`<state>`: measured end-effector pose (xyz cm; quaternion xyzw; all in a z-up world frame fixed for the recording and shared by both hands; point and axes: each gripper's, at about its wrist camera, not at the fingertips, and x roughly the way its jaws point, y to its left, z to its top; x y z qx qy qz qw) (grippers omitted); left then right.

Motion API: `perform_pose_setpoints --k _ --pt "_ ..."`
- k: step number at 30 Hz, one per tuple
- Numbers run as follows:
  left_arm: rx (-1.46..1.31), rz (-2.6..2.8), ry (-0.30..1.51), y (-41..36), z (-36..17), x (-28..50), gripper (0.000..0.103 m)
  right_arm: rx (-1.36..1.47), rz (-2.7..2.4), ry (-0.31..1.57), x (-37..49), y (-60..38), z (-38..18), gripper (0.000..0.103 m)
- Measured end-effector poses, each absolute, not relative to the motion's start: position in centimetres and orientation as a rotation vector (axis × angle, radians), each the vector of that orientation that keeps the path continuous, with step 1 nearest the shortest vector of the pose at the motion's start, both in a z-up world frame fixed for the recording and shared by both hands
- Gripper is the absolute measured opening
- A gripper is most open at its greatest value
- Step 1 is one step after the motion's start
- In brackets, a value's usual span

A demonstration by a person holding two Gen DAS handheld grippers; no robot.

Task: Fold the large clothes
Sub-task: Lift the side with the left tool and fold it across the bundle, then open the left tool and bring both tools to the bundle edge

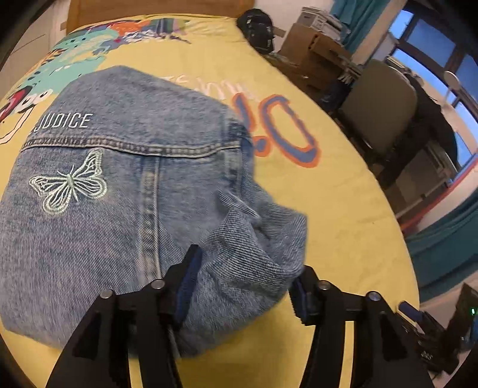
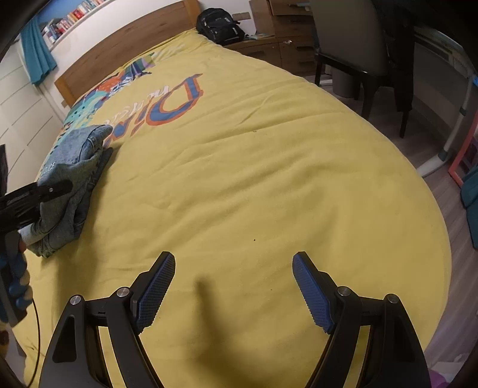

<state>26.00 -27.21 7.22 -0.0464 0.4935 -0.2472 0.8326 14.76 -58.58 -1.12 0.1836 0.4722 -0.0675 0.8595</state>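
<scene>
Denim jacket folded near bed edge; left hand-held gripper released, right hand-held gripper wide, empty.

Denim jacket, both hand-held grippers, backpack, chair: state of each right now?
Denim jacket: folded into a compact bundle, back panel up, lying on the yellow bedspread.
Left hand-held gripper: jaws apart over the jacket's near edge, pads not pressing the denim.
Right hand-held gripper: open, empty, above bare bedspread.
Backpack: upright by the headboard.
Chair: upright beside the bed.
</scene>
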Motion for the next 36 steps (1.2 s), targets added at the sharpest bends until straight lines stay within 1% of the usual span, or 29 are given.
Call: perform_pose_setpoints --k 3,6,10,15,21,30,36 --pt "-0.108 -0.544 1.046 -27.2 7.7 25.6 0.051 0.373 -0.134 0.992 14.9 -57.8 -0.9 0.082" --pt "-0.099 -0.577 1.058 -27.3 7.8 25.3 0.054 0.362 -0.127 0.995 15.2 -56.9 -0.6 0.082" --pt "-0.099 -0.617 1.069 -26.9 8.5 24.6 0.055 0.337 -0.115 0.988 15.5 -55.5 0.4 0.082" --pt "-0.162 -0.704 1.065 -25.0 10.0 23.5 0.055 0.311 -0.100 0.978 16.3 -53.9 1.5 0.082" --pt "-0.125 -0.714 1.035 -21.6 11.9 21.7 0.055 0.272 -0.044 0.968 18.0 -50.4 2.6 0.082" --pt "-0.101 -0.646 0.958 -14.6 14.0 24.2 0.055 0.238 0.119 0.897 23.2 -42.7 5.6 0.082" --pt "-0.111 -0.627 0.940 -12.0 14.5 25.9 0.055 0.215 0.253 0.891 27.9 -36.9 6.0 0.082"
